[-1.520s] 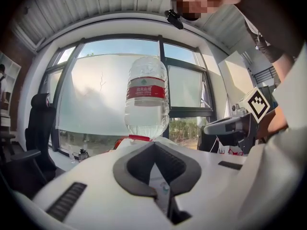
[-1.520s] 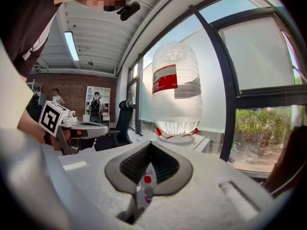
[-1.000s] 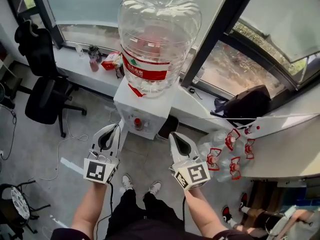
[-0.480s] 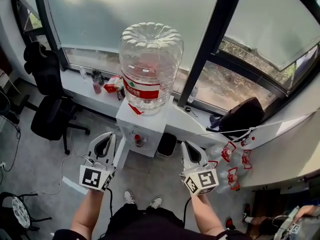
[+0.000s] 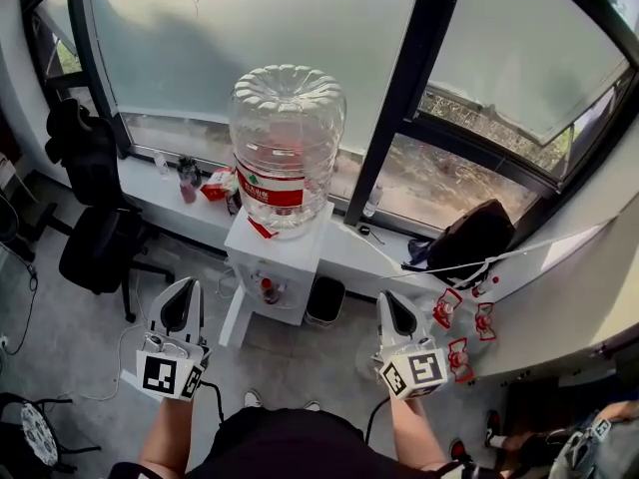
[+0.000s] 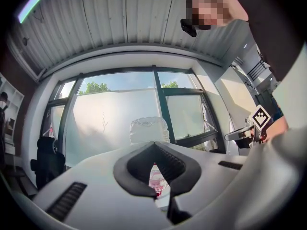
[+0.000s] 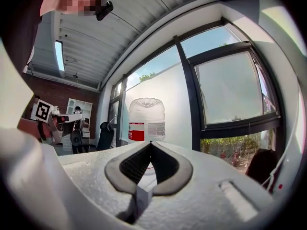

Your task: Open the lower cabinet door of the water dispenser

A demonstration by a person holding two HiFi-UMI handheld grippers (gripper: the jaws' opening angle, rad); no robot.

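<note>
White plastic and clear polycarbonate: the water dispenser (image 5: 272,265), topped by a large clear bottle (image 5: 287,148) with a red label, stands against the window sill (image 5: 150,190). It is ahead of both hand-held grippers, between their lines and well beyond their tips.

The left gripper (image 5: 187,287) is raised out front with its jaws clenched together on nothing. In the left gripper view the dark pads (image 6: 175,164) meet at the tip, with the bottle showing past them. The right gripper (image 5: 391,300) is likewise closed tight and empty, and the dispenser lies ahead and to its left. Neither gripper touches the dispenser.

The lower cabinet door (image 5: 275,312), on the front face below the red tap (image 5: 266,287), is seen too steeply to tell whether it is shut.

A black office chair (image 5: 95,238) sits ahead and to the left of the left gripper. A small dark bin (image 5: 324,300) stands just beside the dispenser, ahead of the gap between the grippers. Clear bottles with red caps (image 5: 461,322) lie just right of the right gripper, and a black bag (image 5: 469,233) rests on the sill beyond them.
</note>
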